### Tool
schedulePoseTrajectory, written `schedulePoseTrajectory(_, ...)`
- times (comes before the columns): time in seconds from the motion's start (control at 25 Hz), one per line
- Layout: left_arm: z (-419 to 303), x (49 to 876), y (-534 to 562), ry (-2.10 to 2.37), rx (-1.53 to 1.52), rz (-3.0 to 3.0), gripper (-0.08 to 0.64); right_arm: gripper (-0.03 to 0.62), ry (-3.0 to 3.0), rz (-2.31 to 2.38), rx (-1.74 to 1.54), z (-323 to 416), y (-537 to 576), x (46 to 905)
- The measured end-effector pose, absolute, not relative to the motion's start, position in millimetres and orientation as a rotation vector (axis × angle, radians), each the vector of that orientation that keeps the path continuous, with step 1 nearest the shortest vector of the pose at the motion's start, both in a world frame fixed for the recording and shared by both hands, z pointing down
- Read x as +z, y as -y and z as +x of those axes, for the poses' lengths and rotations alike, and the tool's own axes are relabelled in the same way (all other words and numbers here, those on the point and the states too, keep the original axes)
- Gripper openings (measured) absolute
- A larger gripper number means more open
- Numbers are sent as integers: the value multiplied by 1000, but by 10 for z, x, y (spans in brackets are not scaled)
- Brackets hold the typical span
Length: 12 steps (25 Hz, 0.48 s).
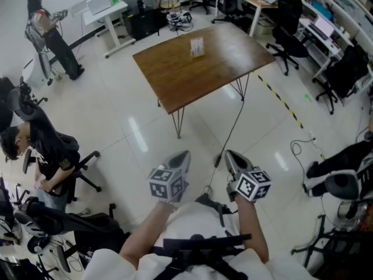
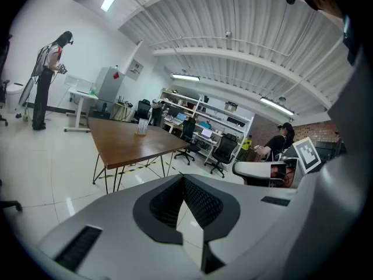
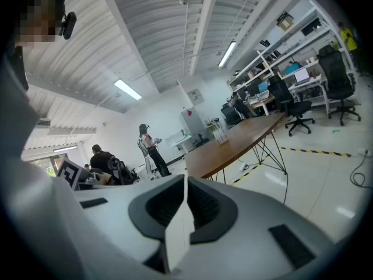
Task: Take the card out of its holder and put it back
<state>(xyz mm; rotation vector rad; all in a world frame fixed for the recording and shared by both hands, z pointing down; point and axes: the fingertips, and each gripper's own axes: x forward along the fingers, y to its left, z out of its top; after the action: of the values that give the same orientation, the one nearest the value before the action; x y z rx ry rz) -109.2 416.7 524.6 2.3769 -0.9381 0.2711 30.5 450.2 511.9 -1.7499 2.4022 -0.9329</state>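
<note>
The card in its clear upright holder (image 1: 197, 46) stands on the brown wooden table (image 1: 175, 77), far ahead of me across the tiled floor. The holder shows small in the left gripper view (image 2: 141, 129) and in the right gripper view (image 3: 220, 135). My left gripper (image 1: 178, 157) and right gripper (image 1: 231, 156) are held close to my body, side by side, well short of the table. The left gripper's (image 2: 183, 178) jaws meet at the tips with nothing between them. The right gripper's (image 3: 185, 177) jaws are likewise together and hold nothing.
A person (image 1: 53, 35) stands at the far left by a white desk (image 1: 104, 7). Another person (image 1: 44, 153) sits at my left among office chairs. Black chairs (image 1: 287, 37) and desks line the right side. Striped tape (image 1: 281, 101) and a cable (image 1: 233, 127) lie on the floor.
</note>
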Motion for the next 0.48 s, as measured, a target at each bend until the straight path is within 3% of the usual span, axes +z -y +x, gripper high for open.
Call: schedulePoseTrajectory(0.48, -634, 5281, -3826, 965, 284, 2368, -12, 31, -2409, -1733, -957, 770, -4165, 5201)
